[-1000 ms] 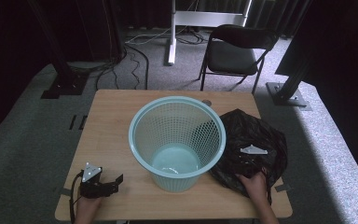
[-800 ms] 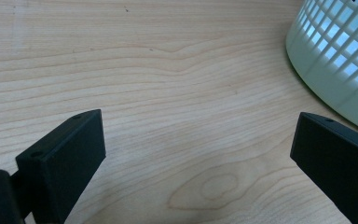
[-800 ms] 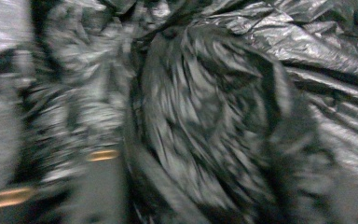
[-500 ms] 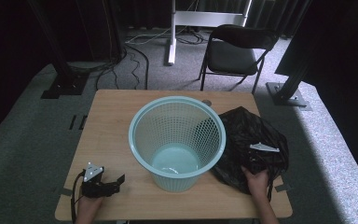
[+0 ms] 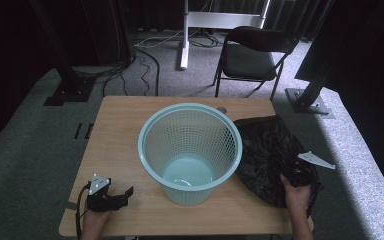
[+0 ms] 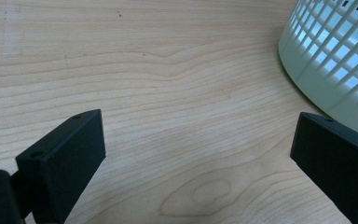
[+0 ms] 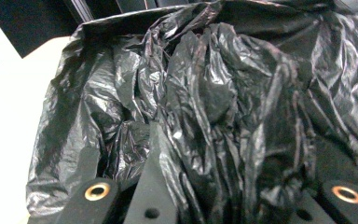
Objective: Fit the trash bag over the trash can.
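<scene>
A pale teal mesh basket stands upright in the middle of the wooden table; its wall is at the right edge of the left gripper view. A crumpled black plastic bag lies on the table just right of the basket. My right gripper sits on the bag's near right part, its jaws buried in bunched folds of the bag and shut on them. My left gripper rests low at the table's front left, pointing toward the basket, jaws wide open over bare wood.
A black folding chair stands beyond the table's far edge. Cables and stand bases lie on the grey floor behind and to the left. A dark metal leg stands at the far right.
My right gripper has moved to the right across the bag, its grey plate now near the bag's right edge. The left gripper has stayed put.
</scene>
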The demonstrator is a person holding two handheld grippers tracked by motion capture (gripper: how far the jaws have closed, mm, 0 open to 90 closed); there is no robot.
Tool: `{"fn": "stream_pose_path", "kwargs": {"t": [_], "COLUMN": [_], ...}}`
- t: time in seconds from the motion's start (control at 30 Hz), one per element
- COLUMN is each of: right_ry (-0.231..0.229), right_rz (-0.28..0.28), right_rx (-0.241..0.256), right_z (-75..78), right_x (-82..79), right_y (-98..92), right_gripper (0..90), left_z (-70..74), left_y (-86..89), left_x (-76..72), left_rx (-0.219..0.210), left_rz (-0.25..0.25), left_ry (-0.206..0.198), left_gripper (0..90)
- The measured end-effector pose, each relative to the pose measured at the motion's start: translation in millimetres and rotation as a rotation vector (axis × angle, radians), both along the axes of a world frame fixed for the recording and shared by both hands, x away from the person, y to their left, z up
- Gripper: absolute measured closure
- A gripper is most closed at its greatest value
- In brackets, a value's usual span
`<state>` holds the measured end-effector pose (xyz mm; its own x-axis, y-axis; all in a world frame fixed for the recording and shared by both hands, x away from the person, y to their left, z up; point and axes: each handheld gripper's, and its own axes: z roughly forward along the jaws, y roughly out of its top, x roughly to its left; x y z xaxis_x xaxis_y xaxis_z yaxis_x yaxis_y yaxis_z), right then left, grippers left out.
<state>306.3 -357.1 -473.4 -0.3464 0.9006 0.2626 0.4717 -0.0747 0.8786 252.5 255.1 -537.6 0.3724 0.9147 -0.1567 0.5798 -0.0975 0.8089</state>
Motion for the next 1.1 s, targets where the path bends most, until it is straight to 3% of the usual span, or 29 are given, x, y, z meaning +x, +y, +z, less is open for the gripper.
{"fn": "stream_pose_path", "kwargs": {"t": [0.37, 0.47, 0.67, 0.77, 0.9, 1.1], "right_ry": [-0.192, -0.257, -0.372, -0.410, -0.455, -0.439], "right_rz": [-0.038, -0.051, -0.004, 0.048, 0.106, 0.224], "right_rx": [0.065, 0.057, 0.107, 0.123, 0.099, 0.068], "right_z": [62.6, 81.6, 119.7, 141.8, 169.6, 192.4], "right_x": [-32.5, -45.3, -66.9, -72.1, -76.9, -73.9], "right_y": [-25.5, -26.3, -22.0, -13.9, 8.4, 61.9], "right_gripper": [83.6, 83.6, 83.6, 83.5, 83.5, 83.4], "left_z": [-1.8, -1.7, -0.9, -1.6, -1.7, -0.7], "left_y": [-0.9, -0.2, 0.8, 0.1, -1.0, 0.9], "left_x": [0.2, 0.6, 0.5, 0.9, 1.1, 0.6], "left_rx": [0.014, 0.018, 0.013, 0.014, 0.017, 0.015], "left_rz": [0.000, 0.009, 0.014, 0.010, 0.009, 0.009], "left_ry": [0.000, -0.003, -0.004, -0.004, 0.000, -0.001], "left_gripper": [3.1, 3.1, 3.1, 3.1, 3.1, 3.2]}}
